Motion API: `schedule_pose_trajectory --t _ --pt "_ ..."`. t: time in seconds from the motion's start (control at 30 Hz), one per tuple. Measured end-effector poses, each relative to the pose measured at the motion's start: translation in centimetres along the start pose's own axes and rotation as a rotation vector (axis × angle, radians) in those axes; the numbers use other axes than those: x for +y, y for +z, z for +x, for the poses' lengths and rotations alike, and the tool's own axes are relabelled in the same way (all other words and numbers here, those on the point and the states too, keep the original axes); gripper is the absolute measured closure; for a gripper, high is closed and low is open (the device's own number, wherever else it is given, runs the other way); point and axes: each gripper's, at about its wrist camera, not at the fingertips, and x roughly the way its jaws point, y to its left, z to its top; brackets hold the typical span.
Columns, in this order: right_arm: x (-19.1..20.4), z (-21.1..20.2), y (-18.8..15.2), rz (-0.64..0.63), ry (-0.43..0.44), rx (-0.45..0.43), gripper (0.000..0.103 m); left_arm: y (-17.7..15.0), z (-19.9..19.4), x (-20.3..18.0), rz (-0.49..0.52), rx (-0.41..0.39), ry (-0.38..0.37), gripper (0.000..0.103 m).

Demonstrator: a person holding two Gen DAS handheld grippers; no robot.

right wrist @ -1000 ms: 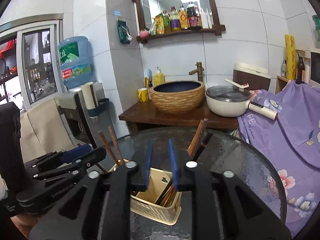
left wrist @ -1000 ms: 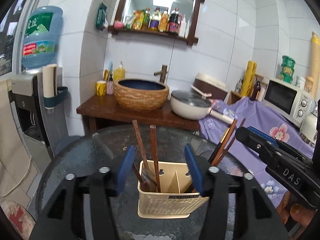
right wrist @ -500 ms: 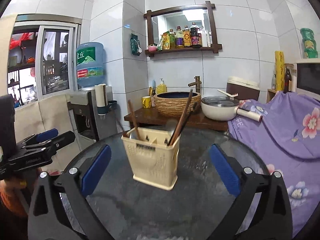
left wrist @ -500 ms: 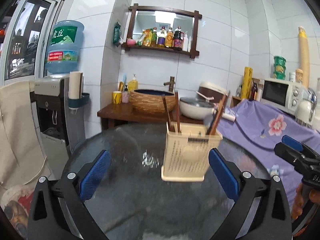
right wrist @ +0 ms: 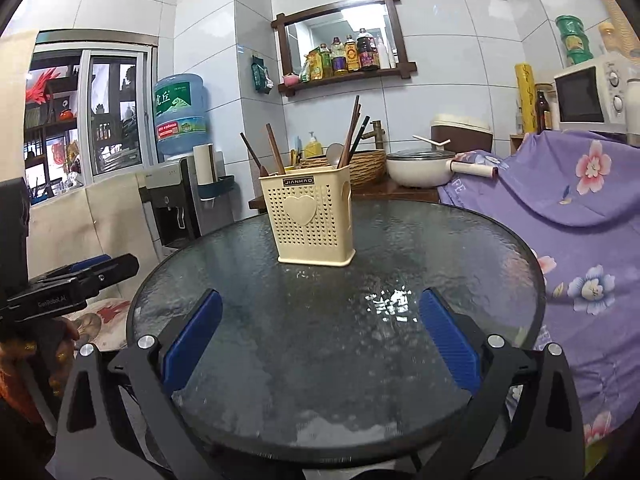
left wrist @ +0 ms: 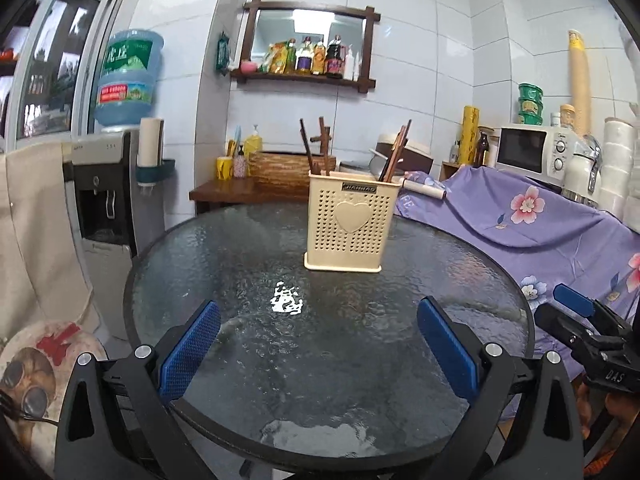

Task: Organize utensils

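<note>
Both grippers have pulled back from the utensil holder since a second ago, when they were close above it, and their jaws have just been opening; nothing lies between them. The left gripper (left wrist: 318, 354) now hovers over the near edge of a round dark glass table (left wrist: 240, 264), its blue pads spread wide and empty. The right gripper (right wrist: 320, 350) hovers the same way, pads spread wide, grasping nothing.

The cream plastic utensil holder (left wrist: 350, 226) stands upright on the far half of the table, well apart from both grippers. Its perforated front carries a raised heart. Brown wooden chopsticks (left wrist: 316, 148) lean out of its left side, and more chopsticks (left wrist: 394, 152) lean out of the right. From the right wrist view, a pale spoon (right wrist: 335, 154) also shows among the right-hand sticks.

Behind the table are a wooden stand with a woven basin (right wrist: 362, 166), a white lidded pot (right wrist: 420, 168), and a purple flowered cloth (right wrist: 568, 200).
</note>
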Motion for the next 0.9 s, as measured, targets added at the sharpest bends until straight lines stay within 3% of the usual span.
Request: schedule_pose_trajectory --t 0.47,0.9 --pt "2.6 -6.8 -2.1 -0.077 0.004 -0.049 0.006 -2.4 -5.6 -2.1 0.016 -0.035 -0.011 0.006" --pt "4.2 -8.1 -0.8 -0.126 0.008 -0.061 0.006 -1.8 -6.7 -1.2 -0.035 -0.049 -0.007 0.006"
